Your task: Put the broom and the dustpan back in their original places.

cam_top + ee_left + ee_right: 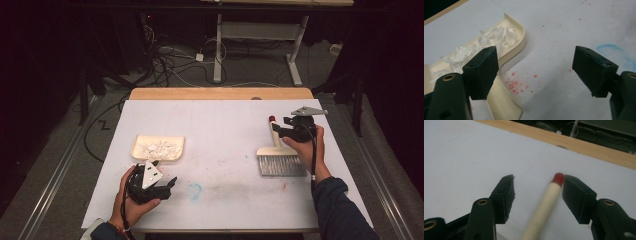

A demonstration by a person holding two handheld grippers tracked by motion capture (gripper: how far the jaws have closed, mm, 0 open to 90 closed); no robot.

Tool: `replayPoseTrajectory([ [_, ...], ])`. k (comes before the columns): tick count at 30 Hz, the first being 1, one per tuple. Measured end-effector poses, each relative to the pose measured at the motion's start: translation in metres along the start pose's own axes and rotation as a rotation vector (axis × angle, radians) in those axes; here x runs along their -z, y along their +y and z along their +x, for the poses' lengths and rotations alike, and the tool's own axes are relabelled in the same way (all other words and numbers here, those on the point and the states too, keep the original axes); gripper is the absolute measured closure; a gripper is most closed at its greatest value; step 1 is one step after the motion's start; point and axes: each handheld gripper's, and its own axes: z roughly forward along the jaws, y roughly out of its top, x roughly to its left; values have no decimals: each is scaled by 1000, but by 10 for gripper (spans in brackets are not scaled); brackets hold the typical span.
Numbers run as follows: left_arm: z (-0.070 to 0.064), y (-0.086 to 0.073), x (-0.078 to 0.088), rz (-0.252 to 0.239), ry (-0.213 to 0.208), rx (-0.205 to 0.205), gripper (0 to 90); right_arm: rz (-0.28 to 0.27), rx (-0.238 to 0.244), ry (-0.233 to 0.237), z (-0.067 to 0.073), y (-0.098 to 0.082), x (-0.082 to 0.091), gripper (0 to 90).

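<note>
A cream dustpan [142, 141] holding white paper scraps [159, 148] lies left of centre on the white table cover. My left gripper [165, 173] is just in front of it, open and empty. In the left gripper view its jaws [535, 53] stand wide apart, the left one over the dustpan's rim [520, 43]. On the right lies a hand brush [281, 165] with grey bristles and a cream handle tipped in red [272, 119]. My right gripper [279, 126] is open, its jaws [537, 178] on either side of the handle [544, 212], the right one close beside the red tip [559, 178].
The white cover [220, 125] has a blue smudge [194, 190] near the front and red specks [516, 83] by the dustpan. A wooden table edge [220, 93] runs along the back. Cables and a desk frame [218, 50] are on the floor beyond.
</note>
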Motion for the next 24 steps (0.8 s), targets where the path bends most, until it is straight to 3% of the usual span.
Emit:
replayPoseTrajectory([
  [4,0,0,0,3,1,-2,201,-37,27,-21,5,4,6,382],
  [15,0,0,-1,7,-3,-2,201,-140,1,-74,10,9,20,191],
  [18,0,0,-2,12,-1,-1,201,-157,2,-85,13,10,24,185],
  [24,0,0,-3,15,0,-2,201,-191,13,-61,19,13,35,188],
])
